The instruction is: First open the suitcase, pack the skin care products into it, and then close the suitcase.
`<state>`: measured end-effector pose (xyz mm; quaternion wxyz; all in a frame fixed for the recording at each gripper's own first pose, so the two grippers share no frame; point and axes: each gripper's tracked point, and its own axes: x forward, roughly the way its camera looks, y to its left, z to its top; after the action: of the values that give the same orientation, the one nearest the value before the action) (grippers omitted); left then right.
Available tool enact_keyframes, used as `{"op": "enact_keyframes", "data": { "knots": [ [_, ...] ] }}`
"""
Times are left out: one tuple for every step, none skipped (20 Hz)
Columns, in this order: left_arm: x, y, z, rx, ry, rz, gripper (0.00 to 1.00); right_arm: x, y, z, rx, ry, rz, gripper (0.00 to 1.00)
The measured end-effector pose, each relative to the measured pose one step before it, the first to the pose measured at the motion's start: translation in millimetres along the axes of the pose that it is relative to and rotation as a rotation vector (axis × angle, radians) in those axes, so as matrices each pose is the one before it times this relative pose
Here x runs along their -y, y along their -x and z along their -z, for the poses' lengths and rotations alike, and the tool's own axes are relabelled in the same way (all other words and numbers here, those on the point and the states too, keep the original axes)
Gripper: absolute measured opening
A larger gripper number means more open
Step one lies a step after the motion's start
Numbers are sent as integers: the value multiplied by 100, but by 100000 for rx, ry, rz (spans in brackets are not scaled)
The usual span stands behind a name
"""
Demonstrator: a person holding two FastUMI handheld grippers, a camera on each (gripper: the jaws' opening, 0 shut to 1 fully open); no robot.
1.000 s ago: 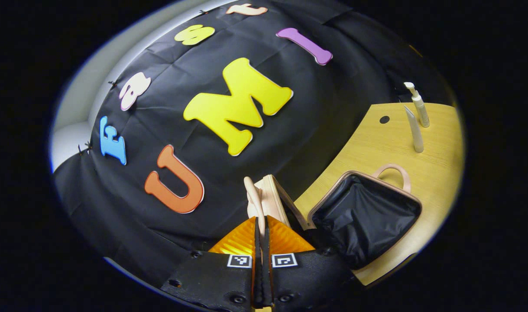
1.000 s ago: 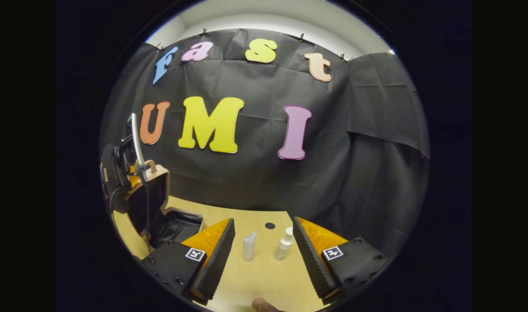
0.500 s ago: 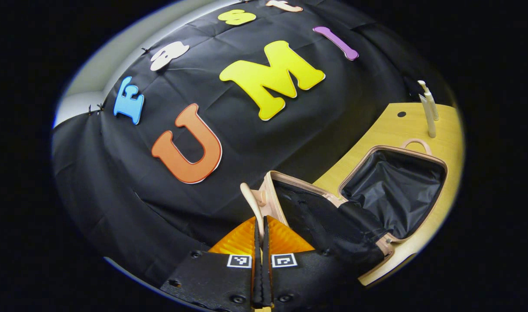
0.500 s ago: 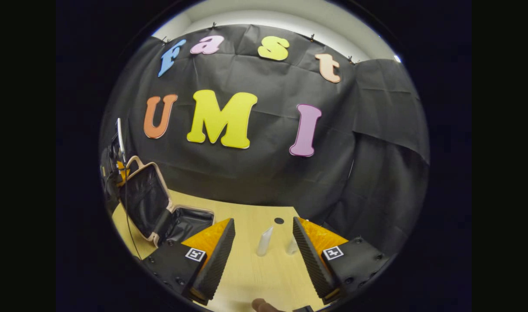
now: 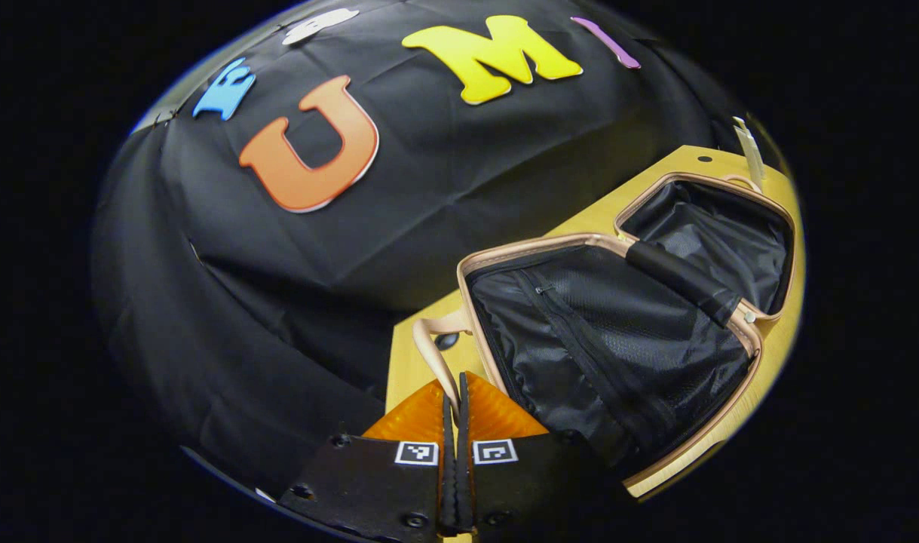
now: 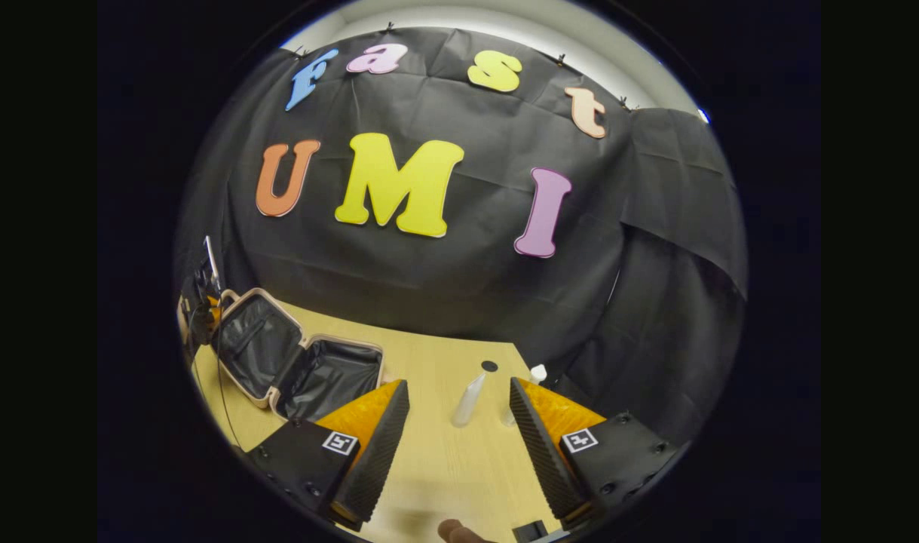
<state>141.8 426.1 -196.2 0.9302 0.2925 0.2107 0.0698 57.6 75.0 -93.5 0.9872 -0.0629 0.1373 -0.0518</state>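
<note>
Gripping handle (image 5: 438, 354) | tube (image 6: 467, 400) near, possibly bottle (image 6: 533, 375) behind claw (image 6: 459, 445)

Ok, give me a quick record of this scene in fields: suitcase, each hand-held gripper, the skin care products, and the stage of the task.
suitcase: open, both black-lined halves spread out on the wooden table
left hand-held gripper: shut on the handle of the lid half
right hand-held gripper: open, above the table, aimed at the products
skin care products: a white tube and a small pump bottle, both standing upright on the table, outside the suitcase
task stage: suitcase opened; nothing packed yet
</note>
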Motion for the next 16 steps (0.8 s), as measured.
{"op": "enact_keyframes", "data": {
  "knots": [
    [358, -463, 1029, -1686, 1861, 1800, 3, -81, 13, 252, -929, 597, 195, 80],
    [503, -470, 932, -1469, 1841, 1998, 3, -124, -18, 356, -580, 501, -168, 79],
    [215, -453, 447, -485, 1915, 1502, 3, -100, -128, 370, -1186, 949, -121, 79],
    [-235, -283, 402, 150, 1901, 1080, 3, 42, -122, 531, -1359, 814, 142, 79],
    [101, -313, 392, -306, 1185, 1152, 3, 18, -73, 287, -1165, 356, -80, 80],
    [56, -376, 589, -540, 1201, 563, 3, 108, -6, 283, -823, 475, 343, 79],
    [0, -336, 641, -1675, 113, -179, 5, 149, 78, 84, -422, 588, 371, 80],
    [226, -509, 425, -1310, -250, 303, 11, 408, 35, -12, 392, 1209, 1739, 81],
    [72, -254, 41, 183, 288, -145, 12, 765, 18, -341, 1519, 1889, 2968, 81],
    [36, -420, -64, 570, 1283, 264, 13, 454, 181, -258, 1226, 1161, 769, 81],
    [6, -204, 382, -245, 1720, 21, 13, 382, 76, -200, 362, 762, 551, 81],
    [3, 184, 517, -759, 1831, 104, 18, 484, -45, -18, 255, 593, 838, 81],
    [-244, 191, -321, 1741, 1793, -732, 19, 408, 106, -193, 253, 74, 765, 81],
    [-735, 38, 201, -488, 384, -2704, 26, 268, 30, 15, 197, -339, 266, 81],
    [-494, 477, -184, 673, 646, -1111, 26, 75, 30, -47, -23, -159, 63, 81],
    [26, 564, -425, 1620, 2219, 635, 47, -30, -116, 209, -15, -43, -351, 81]
  ]
}}
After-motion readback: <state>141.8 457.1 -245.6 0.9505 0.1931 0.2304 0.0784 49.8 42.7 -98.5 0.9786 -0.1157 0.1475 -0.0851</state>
